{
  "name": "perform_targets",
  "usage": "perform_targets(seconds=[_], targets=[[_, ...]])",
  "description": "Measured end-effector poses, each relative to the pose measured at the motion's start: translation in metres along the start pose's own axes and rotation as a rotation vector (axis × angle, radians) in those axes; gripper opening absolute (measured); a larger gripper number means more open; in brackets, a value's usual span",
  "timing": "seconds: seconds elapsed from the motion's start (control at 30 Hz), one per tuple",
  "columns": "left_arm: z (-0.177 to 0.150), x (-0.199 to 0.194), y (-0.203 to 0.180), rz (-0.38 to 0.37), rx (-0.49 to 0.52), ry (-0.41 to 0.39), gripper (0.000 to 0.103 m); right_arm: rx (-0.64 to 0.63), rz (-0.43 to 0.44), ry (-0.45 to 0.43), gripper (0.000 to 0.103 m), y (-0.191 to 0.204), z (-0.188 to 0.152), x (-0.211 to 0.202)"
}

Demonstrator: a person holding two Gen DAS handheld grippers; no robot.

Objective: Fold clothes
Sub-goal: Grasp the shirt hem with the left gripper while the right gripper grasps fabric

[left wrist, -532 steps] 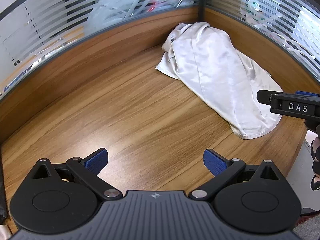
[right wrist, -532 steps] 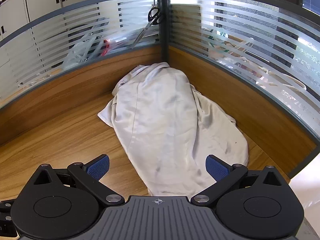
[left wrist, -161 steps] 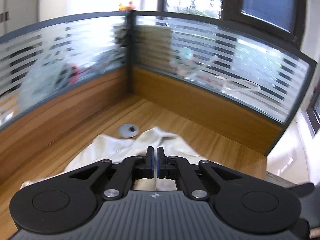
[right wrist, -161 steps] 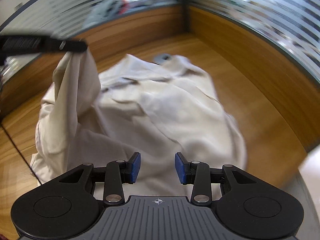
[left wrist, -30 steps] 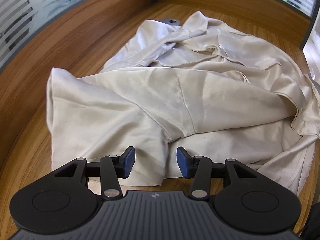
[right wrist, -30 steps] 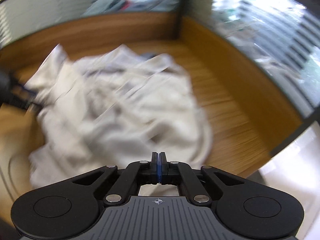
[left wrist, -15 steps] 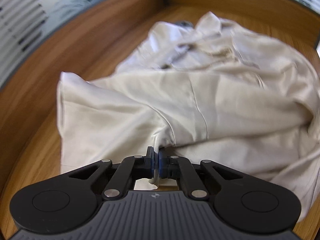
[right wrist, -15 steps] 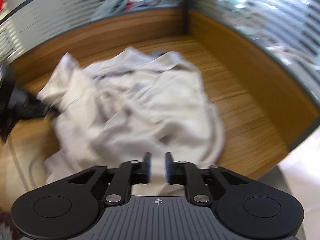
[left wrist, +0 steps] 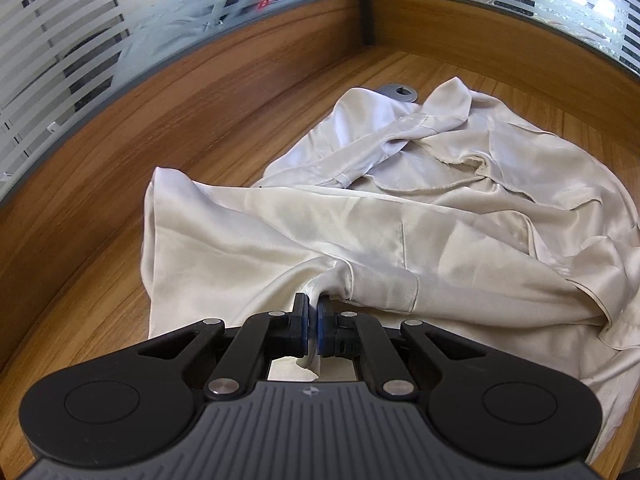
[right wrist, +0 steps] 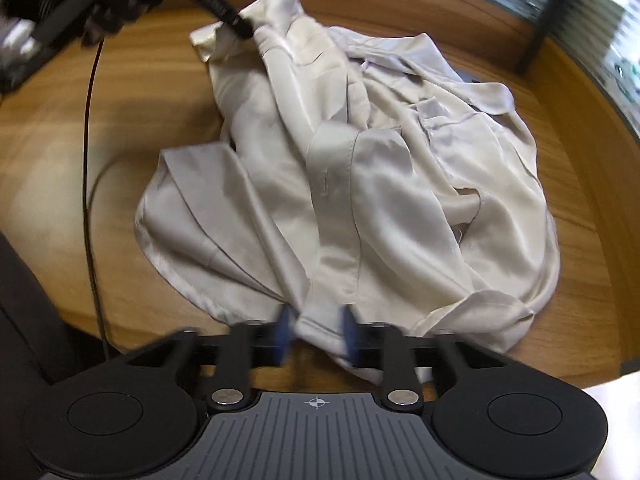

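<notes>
A crumpled cream satin shirt (left wrist: 360, 232) lies on the wooden desk (left wrist: 200, 140). My left gripper (left wrist: 313, 308) is shut on a fold at the shirt's near edge, and the cloth rises into its pads. The right wrist view shows that same left gripper (right wrist: 240, 28) pinching a far corner of the shirt (right wrist: 380, 184). My right gripper (right wrist: 316, 332) points down at the near hem. Its jaws stand apart and are closing, with a strip of hem between the blue pads (right wrist: 285, 334). That view is blurred.
Wood-and-striped-glass partitions (left wrist: 80, 40) wall the desk on two sides. A grey cable grommet (left wrist: 398, 91) peeks out behind the collar. A thin black cable (right wrist: 86, 160) crosses the desk at the left, below a gloved hand (right wrist: 112, 4). The desk's front edge is close below my right gripper.
My left gripper closed on the shirt's fold and lifted it slightly. My right gripper dropped toward the near hem, rolled, and its jaws went from shut to apart.
</notes>
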State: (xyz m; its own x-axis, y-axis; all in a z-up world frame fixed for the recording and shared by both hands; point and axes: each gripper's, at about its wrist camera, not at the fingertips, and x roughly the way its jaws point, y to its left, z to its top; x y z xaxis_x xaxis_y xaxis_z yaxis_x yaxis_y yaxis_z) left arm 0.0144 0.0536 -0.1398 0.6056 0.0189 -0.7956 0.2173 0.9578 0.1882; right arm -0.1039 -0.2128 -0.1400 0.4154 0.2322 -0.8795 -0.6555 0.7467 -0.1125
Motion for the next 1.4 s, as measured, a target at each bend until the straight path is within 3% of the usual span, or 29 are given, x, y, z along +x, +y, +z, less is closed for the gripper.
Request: perform_targets(seconds=[0.17, 0.3, 0.53, 0.67, 0.87, 0.93, 1.17, 1.4], targets=[[0.002, -0.001, 0.003, 0.026, -0.002, -0.009, 0.004, 0.086, 0.007, -0.052, 0.004, -0.022, 0.005, -0.021], [0.005, -0.001, 0.006, 0.052, -0.014, -0.018, 0.004, 0.268, -0.028, -0.142, 0.004, -0.066, 0.012, -0.050], [0.013, -0.002, 0.014, 0.086, -0.038, -0.033, 0.004, 0.586, -0.323, -0.198, 0.004, -0.143, 0.015, -0.071], [0.014, -0.002, 0.015, 0.092, -0.041, -0.030, 0.004, 0.702, -0.500, -0.177, 0.005, -0.166, 0.013, -0.065], [0.015, -0.002, 0.017, 0.107, -0.041, -0.028, 0.004, 0.823, -0.386, -0.143, 0.007, -0.160, -0.012, -0.053], [0.015, -0.001, 0.018, 0.112, -0.042, -0.026, 0.004, 0.842, -0.340, -0.128, 0.014, -0.144, -0.020, -0.048], [0.014, 0.002, 0.021, 0.121, -0.032, -0.012, 0.004, 0.956, -0.070, -0.086, 0.019, -0.094, -0.043, -0.023], [0.013, 0.004, 0.022, 0.128, -0.011, -0.002, 0.004, 1.107, 0.088, -0.071, 0.034, -0.074, -0.054, 0.001]])
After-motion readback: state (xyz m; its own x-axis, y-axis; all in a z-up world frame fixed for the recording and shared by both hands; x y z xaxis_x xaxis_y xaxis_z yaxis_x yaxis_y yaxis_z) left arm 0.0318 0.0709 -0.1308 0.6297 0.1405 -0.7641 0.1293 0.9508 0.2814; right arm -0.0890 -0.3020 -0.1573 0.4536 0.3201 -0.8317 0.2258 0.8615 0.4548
